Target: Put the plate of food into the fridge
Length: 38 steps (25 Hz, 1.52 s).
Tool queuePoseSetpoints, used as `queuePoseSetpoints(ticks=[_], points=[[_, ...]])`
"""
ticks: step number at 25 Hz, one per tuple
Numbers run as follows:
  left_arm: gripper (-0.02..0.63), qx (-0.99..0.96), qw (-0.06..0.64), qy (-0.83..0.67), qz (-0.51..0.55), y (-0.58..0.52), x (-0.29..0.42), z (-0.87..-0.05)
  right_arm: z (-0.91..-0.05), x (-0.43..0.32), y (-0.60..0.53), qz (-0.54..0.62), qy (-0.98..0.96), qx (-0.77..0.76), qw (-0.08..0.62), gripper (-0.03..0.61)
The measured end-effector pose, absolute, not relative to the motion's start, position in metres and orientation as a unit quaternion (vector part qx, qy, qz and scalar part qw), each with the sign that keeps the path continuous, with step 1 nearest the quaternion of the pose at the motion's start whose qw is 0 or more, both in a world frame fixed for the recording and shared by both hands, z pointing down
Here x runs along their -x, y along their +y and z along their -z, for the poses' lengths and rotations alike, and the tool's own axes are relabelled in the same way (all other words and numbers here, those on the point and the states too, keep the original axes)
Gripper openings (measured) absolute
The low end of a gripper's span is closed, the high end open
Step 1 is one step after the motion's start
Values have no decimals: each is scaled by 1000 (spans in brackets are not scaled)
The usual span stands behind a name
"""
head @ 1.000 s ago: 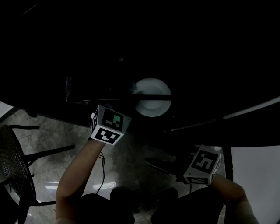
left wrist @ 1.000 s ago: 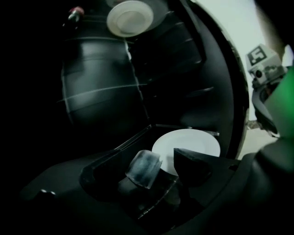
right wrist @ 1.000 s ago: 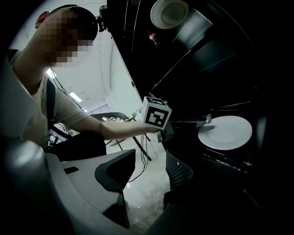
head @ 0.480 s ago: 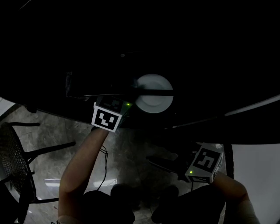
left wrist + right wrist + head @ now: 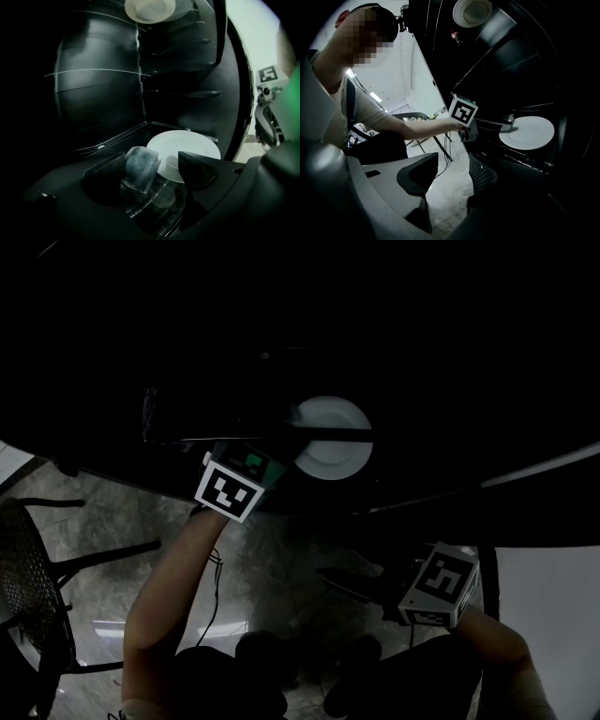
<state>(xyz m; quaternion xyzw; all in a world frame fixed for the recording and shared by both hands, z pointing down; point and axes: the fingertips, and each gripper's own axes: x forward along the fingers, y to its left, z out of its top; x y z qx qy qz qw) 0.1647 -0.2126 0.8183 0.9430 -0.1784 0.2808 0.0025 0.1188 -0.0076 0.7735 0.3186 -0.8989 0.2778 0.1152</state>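
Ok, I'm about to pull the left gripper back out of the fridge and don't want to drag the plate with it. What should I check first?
1. Plate flat on the shelf inside the fridge: ok.
2. Left gripper let go: ok; its jaws have just been opening and stand apart, with the plate's near rim between them, not pinched.
3. Food on the plate: cannot tell; its face looks bare.
4. Right gripper free: ok; jaws apart, empty, out over the floor.
5. Way out clear around the left gripper: cannot tell; the fridge is too dark.
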Motion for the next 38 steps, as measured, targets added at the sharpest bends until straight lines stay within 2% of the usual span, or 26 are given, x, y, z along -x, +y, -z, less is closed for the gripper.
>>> queuePoseSetpoints(ticks=[10, 21, 26, 28, 34, 38], points=[[341, -943, -47, -120, -307, -192, -171, -821, -776, -116, -15, -277, -900, -319, 110, 219], [341, -951, -54, -47, -302, -160, -189, -814, -778, -123, -21, -263, -897, -337, 115, 219], [341, -952, -105, -74, -276, -167, -181, -789, -775, -123, -18, -263, -898, -335, 112, 219], [341, -955, -76, -94, -270, -177, -173, -789, -774, -124, -17, -262, -898, -336, 110, 219], [342, -954, 65, -174, -237, -226, -157, -807, -775, -126, -12, -259, -899, -333, 118, 219], [342, -949, 91, -160, -254, -229, -164, -815, -776, -125, -10, -264, -899, -329, 119, 219]])
